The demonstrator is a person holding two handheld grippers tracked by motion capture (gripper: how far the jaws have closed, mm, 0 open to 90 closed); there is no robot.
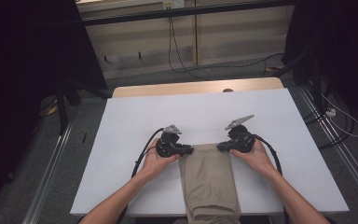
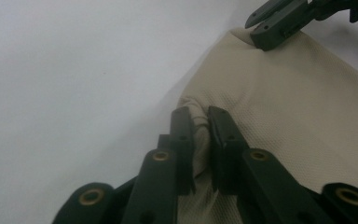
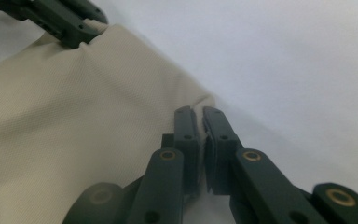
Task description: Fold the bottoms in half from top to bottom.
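A folded beige cloth (image 1: 209,179) lies on the white table (image 1: 135,121) and hangs over its near edge. My left gripper (image 1: 189,149) is shut on the cloth's far left corner; in the left gripper view a bunched fold of the cloth (image 2: 289,107) is pinched between the jaws of this gripper (image 2: 200,114). My right gripper (image 1: 220,146) is shut on the far right corner; the right gripper view shows the cloth (image 3: 74,116) edge caught in the narrow slit at that gripper (image 3: 199,114). Each gripper view shows the other gripper on the opposite corner.
The white table top has bare room to the left, right and beyond the cloth. A wooden strip (image 1: 196,87) runs along the far edge. Cables (image 1: 177,51) lie on the floor behind. Dark stands (image 1: 65,102) flank the table.
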